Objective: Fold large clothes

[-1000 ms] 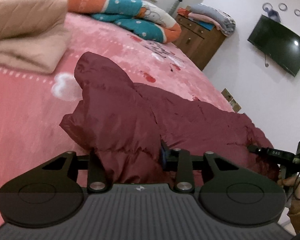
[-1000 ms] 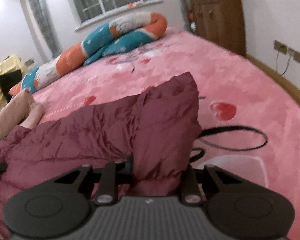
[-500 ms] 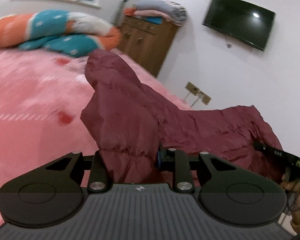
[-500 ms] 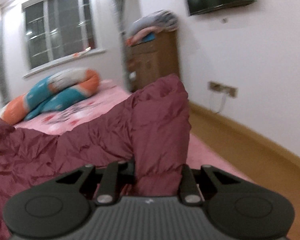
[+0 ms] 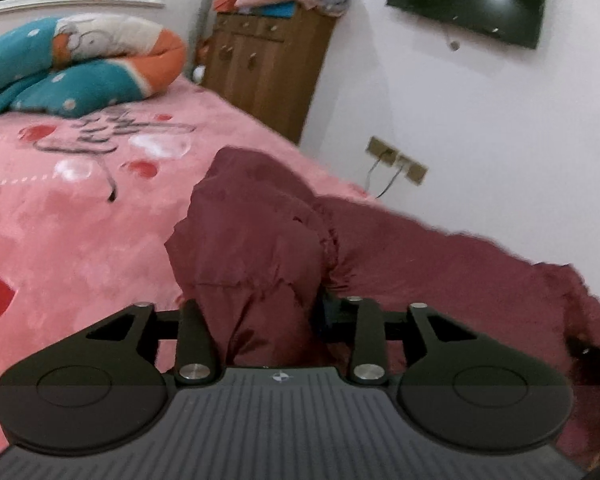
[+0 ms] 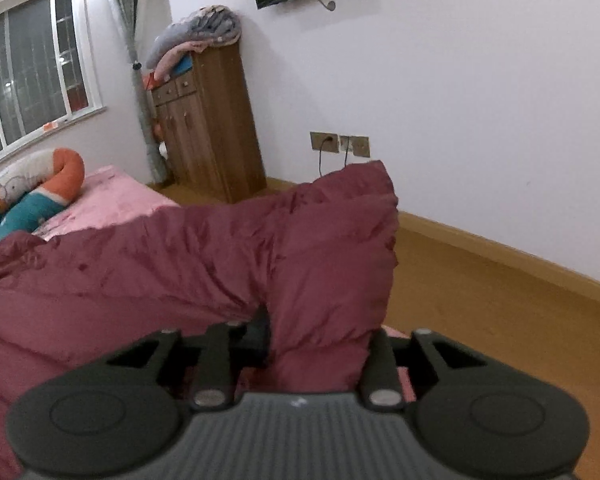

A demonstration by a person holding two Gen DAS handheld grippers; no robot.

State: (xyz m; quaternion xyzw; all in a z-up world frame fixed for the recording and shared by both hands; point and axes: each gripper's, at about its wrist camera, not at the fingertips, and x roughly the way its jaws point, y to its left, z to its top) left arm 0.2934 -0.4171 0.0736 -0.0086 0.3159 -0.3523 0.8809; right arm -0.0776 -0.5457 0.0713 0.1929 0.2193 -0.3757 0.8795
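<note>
Each tool [image 5: 260,312] [image 6: 316,336] pinches the puffy, crinkled, seemingly quilted maroon coat [image 5: 440,272].

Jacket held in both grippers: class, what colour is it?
Dark maroon, plain, with a quilted puffy surface. The jacket shows best in the right wrist view.

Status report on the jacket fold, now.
Left gripper shut on maroon jacket. Right gripper shut on it too. Jacket stretched between them above pink bed. Nothing in the way.

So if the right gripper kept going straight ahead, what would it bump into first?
Probably nothing new: the right gripper already clamps the maroon jacket, bunched directly ahead. Past that lies open wooden floor, then the wall.
</note>
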